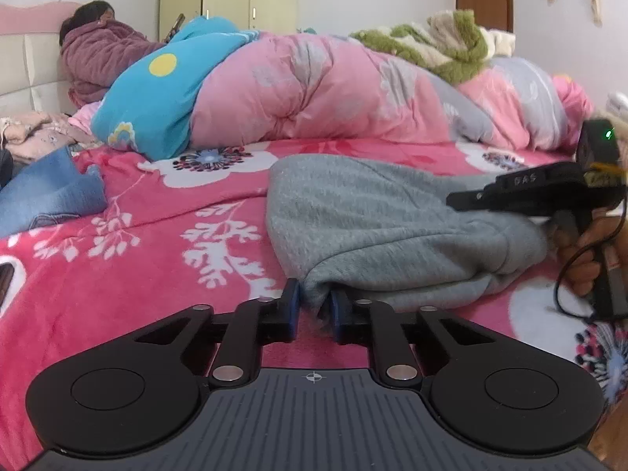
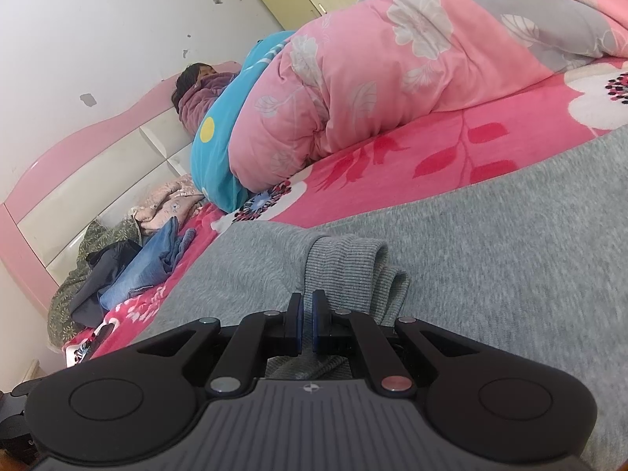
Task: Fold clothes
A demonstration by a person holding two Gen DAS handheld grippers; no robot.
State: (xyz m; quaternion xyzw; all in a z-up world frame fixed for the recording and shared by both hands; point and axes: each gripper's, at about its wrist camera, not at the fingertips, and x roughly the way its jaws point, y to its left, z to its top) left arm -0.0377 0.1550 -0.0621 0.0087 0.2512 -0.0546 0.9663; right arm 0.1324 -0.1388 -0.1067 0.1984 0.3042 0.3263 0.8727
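Grey sweatshirt [image 1: 376, 219] lies on pink floral blanket [image 1: 137, 259]. My left gripper [image 1: 314, 300] pinches its near fold. My right gripper [image 2: 307, 306] closed, ribbed cuff [image 2: 345, 263] just beyond tips.

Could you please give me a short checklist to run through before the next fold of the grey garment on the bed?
1. Left tongs gripping the grey garment: ok, a corner sits pinched between the pads.
2. Right tongs gripping the ribbed cuff: cannot tell; the jaws are shut, the cloth lies just ahead.
3. Garment spread flat: not ok, it lies bunched and humped.
4. Free bed cover to fold onto: ok, bare to the left.
5. Blue jeans out of the way: ok, apart from the garment.
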